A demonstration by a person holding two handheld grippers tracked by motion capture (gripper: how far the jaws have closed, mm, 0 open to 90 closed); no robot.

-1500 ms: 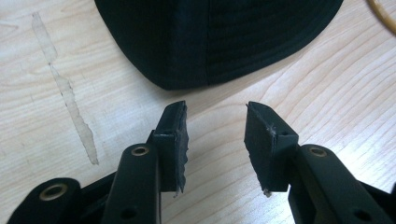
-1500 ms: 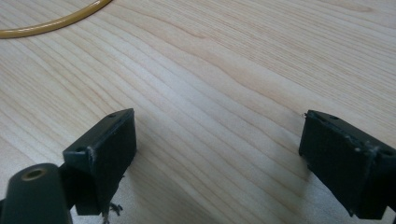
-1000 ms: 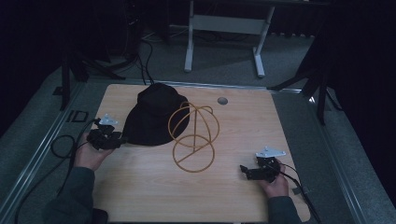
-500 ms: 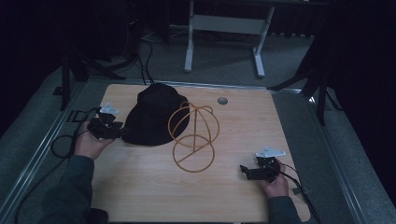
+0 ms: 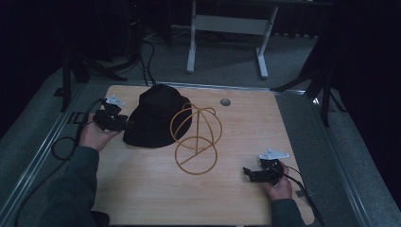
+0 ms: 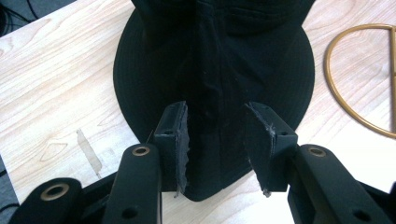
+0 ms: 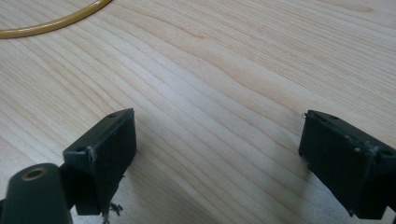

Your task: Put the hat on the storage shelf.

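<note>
A black bucket hat (image 5: 158, 118) lies on the wooden table (image 5: 142, 189), left of centre. Just right of it, partly in front, stands a gold wire hat stand (image 5: 195, 152) with a ring base. My left gripper (image 5: 113, 120) is at the hat's left brim. In the left gripper view it (image 6: 219, 149) is open, its jaws straddling the near edge of the hat (image 6: 210, 56), with the stand's ring (image 6: 328, 70) off to the right. My right gripper (image 5: 257, 174) rests near the table's front right, open over bare wood (image 7: 219, 158), with the gold ring (image 7: 56, 23) farther off.
A small round grommet (image 5: 225, 101) sits in the table near the back edge. A black cable (image 5: 61, 146) trails off the table's left side. A white desk frame (image 5: 227, 23) stands on the floor behind the table.
My left gripper has moved away from the person and in toward the hat, so its jaws now straddle the brim. The right gripper, hat and stand have stayed put.
</note>
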